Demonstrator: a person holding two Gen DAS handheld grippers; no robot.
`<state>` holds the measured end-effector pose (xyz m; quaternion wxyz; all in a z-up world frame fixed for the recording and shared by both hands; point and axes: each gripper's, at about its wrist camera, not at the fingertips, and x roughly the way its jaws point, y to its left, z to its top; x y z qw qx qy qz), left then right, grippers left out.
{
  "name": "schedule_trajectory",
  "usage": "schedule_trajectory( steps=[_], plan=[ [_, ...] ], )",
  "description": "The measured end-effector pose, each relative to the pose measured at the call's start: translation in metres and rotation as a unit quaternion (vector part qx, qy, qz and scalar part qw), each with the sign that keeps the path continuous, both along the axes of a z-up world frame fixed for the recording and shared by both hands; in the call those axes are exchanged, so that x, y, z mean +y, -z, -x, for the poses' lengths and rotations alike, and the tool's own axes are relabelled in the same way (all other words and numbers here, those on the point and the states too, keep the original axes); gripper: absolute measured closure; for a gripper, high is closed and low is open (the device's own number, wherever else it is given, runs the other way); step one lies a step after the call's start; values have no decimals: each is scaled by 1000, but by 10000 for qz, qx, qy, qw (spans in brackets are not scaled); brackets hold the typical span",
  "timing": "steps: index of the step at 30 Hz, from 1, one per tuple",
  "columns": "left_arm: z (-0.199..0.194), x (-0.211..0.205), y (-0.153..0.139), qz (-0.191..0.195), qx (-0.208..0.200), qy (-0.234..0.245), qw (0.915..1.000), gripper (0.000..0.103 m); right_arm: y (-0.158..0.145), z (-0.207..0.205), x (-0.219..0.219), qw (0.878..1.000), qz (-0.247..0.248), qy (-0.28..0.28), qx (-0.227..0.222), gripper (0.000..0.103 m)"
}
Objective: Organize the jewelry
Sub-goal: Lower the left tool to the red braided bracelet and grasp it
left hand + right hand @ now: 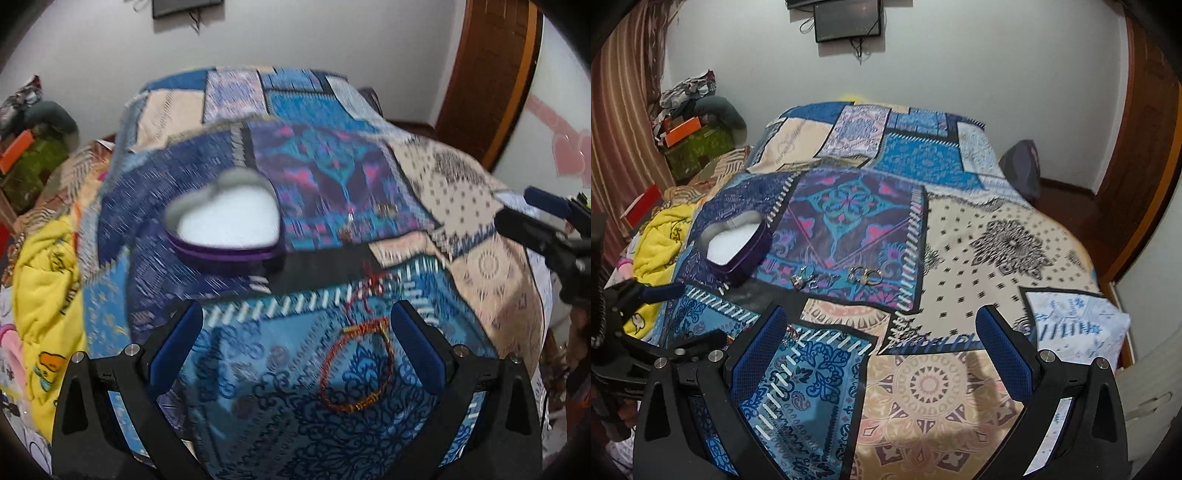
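bracelet (356, 365) lies on the bed (480, 229) between my left gripper (295, 347) jaws, spread wide; heart box (225, 221) at eleven o'clock. i'd lower squarely, pinching cord only. right gripper (882, 350) jaws spread, empty.

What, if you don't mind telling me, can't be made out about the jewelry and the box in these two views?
- Heart-shaped box, left wrist view: motion blur; only a white interior shows, contents unclear.
- Red thread bracelet, left wrist view: the knotted end is smeared by blur.
- Small metal pieces, right wrist view: too small to tell rings from earrings.
- Left gripper, right wrist view: cut off by the frame edge.
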<state>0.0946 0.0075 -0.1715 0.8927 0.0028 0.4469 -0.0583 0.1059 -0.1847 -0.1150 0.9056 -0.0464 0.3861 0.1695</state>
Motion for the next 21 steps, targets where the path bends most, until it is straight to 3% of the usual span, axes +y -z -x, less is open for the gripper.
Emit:
schedule_trajectory(
  steps=[6,10,15,21],
  plan=[
    [-5,-2,17,-41,375,217,9991,25,11,-8,9,9992,-90,-299,249,2],
    [-1,-5,21,-234,353,361,9984,33,20,-14,19,9976,-135,-498,469,5],
    [4,-2,22,-324,303,433,9981,51,35,-18,35,9938,-133,-803,759,16],
    [5,4,23,-257,251,452,9983,64,49,-19,59,9864,-7,-1272,1045,34]
  ],
)
